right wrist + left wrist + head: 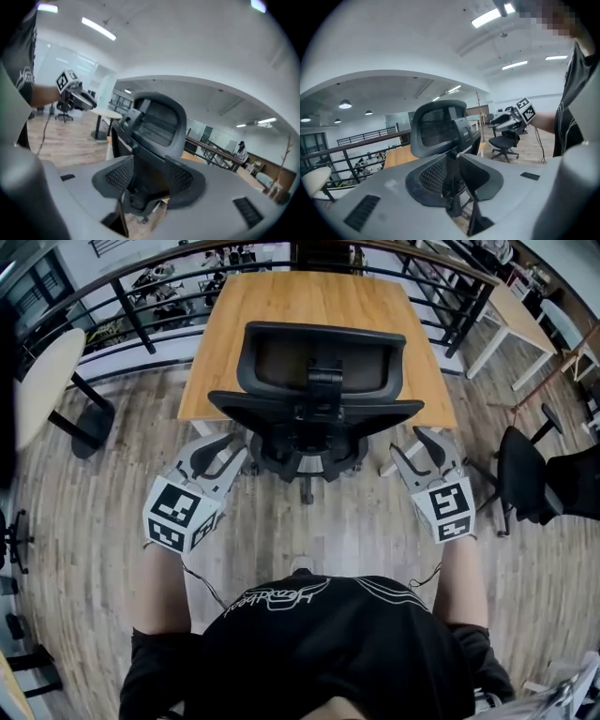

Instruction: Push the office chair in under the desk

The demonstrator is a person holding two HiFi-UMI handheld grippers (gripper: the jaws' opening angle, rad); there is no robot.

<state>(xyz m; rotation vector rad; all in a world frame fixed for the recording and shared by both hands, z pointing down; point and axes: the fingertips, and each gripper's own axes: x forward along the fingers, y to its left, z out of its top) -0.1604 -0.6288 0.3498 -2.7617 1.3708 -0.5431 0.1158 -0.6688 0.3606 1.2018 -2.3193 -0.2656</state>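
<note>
Left gripper (223,454) out front on a bare forearm, pointing forward and slightly down, marker cube nearest the body. Jaws partly spread, pinching nothing, only the chair's dark stem framed in the gap. Right gripper (427,444) mirrored on the other side, level with its twin, jaws spread wider and likewise empty. Both just beside the lower wing of the backrest, one off each end; touching or a little apart, impossible to say from above.

Between them, the office chair (319,381): black, back turned to the person, mesh headrest panel above a broad winged lumbar piece, centred on the near edge of the wooden desk (309,301). Backrest overlapping the desk's edge as seen from above. Star base and one caster poking out below it onto the plank floor (356,521).

Seat hidden beneath the backrest, so no telling how far under the top. Desk legs mostly covered by chair and grippers. From either gripper view, just the chair's back and a sliver of desktop, with the opposite gripper off to the side. Torso cut off at the bottom edge of the head view.
</note>
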